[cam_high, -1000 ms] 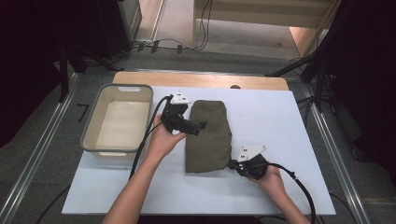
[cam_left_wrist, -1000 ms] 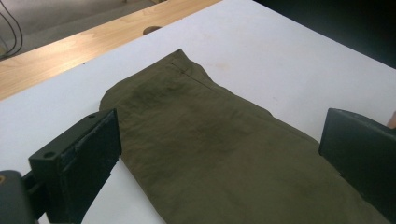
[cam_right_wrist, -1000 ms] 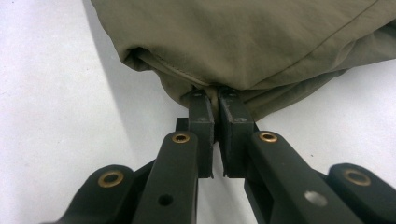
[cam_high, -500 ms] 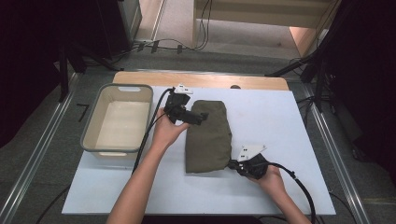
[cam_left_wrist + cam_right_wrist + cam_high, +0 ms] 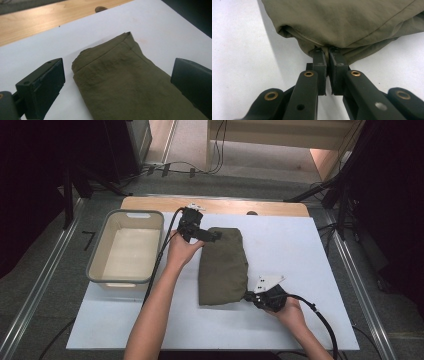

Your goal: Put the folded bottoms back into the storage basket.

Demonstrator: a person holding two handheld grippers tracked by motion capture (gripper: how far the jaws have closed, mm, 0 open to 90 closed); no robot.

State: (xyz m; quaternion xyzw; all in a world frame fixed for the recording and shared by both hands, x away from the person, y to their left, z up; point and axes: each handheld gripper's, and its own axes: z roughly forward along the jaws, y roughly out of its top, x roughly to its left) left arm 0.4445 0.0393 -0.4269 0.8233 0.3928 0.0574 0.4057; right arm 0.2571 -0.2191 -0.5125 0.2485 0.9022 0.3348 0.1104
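Observation:
An olive-green folded cloth (image 5: 222, 267) lies lengthwise in the middle of the white table (image 5: 290, 245). My left gripper (image 5: 215, 236) is at the cloth's far left corner. In the left gripper view its jaws stand wide open (image 5: 120, 75), one on each side of the cloth's (image 5: 130, 82) far end, and do not touch it. My right gripper (image 5: 248, 296) is at the cloth's near right corner. In the right gripper view (image 5: 327, 53) its jaws are shut on a pinch of the cloth's (image 5: 347, 22) edge.
A beige plastic bin (image 5: 100, 250) stands at the table's left side, with nothing visible inside. A bare wooden strip (image 5: 225, 206) runs along the far edge. Cables trail from both grippers toward the near edge. White table surface lies to the right of the cloth.
My left gripper has moved away from the person, along the cloth's left side to its far corner. The right gripper and the cloth have kept still.

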